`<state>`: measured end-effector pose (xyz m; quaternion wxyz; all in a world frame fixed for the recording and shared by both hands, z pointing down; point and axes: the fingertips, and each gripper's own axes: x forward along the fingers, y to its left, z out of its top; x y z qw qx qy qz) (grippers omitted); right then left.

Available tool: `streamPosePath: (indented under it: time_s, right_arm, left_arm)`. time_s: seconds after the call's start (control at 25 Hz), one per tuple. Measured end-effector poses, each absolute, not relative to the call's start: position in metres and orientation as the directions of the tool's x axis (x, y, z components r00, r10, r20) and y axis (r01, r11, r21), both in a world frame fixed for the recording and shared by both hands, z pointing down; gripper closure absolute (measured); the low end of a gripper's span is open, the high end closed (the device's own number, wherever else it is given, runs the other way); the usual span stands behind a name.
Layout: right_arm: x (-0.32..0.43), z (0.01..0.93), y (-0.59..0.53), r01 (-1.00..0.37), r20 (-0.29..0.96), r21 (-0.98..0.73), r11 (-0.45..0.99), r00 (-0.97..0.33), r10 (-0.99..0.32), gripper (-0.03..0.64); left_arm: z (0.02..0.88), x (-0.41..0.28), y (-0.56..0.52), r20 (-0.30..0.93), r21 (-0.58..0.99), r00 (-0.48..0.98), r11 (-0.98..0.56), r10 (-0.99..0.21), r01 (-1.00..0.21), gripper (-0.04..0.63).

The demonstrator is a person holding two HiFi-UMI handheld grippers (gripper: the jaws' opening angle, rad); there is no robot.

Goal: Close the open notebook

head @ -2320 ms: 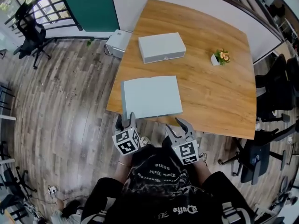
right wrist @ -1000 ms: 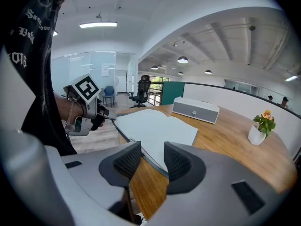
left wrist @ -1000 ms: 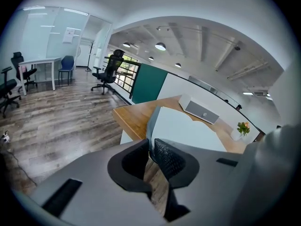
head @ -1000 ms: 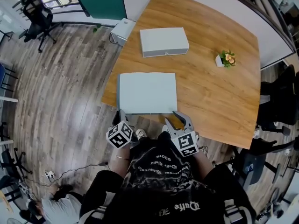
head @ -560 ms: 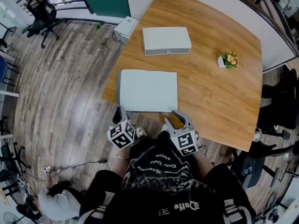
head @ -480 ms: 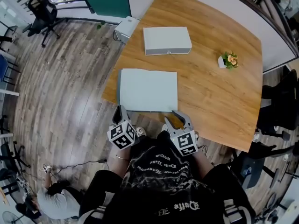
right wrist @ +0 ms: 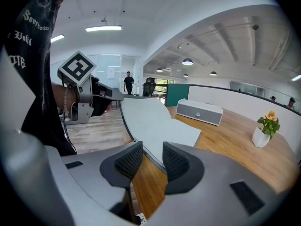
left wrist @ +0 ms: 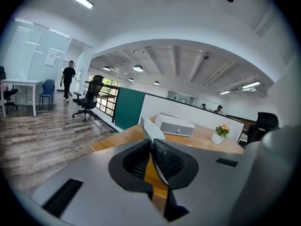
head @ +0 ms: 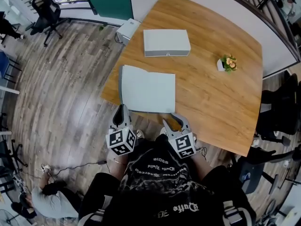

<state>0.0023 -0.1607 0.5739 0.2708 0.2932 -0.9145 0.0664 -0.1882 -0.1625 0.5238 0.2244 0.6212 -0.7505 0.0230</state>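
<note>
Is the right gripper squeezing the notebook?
No: the right gripper has just been closing its jaws, but they stand apart, the notebook edge in the gap, no pad pressing it.

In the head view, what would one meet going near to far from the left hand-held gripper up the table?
The left hand-held gripper, the open notebook (that gripper's jaws have just been closing on its near edge), the grey box.

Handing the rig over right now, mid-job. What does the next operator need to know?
Left gripper: shut on the left cover of the open pale grey notebook, jaws having just closed; that edge is raised off the brown wooden table.
Right gripper: open, jaws have just been closing, nothing gripped; notebook's near edge lies ahead.
Done: cover gripped. Left: fold it over to the right, release.
</note>
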Motion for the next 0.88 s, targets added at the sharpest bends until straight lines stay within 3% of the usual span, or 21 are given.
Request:
streamPosePath:
  time_s: [0.88]
  right_arm:
    - [0.024,0.573,-0.162,-0.603,0.528,0.014,0.797,-0.672,-0.518,0.491]
  left_arm:
    - [0.486,-0.111,-0.172,0.270,0.214,0.151,-0.094,-0.951,-0.972,0.549]
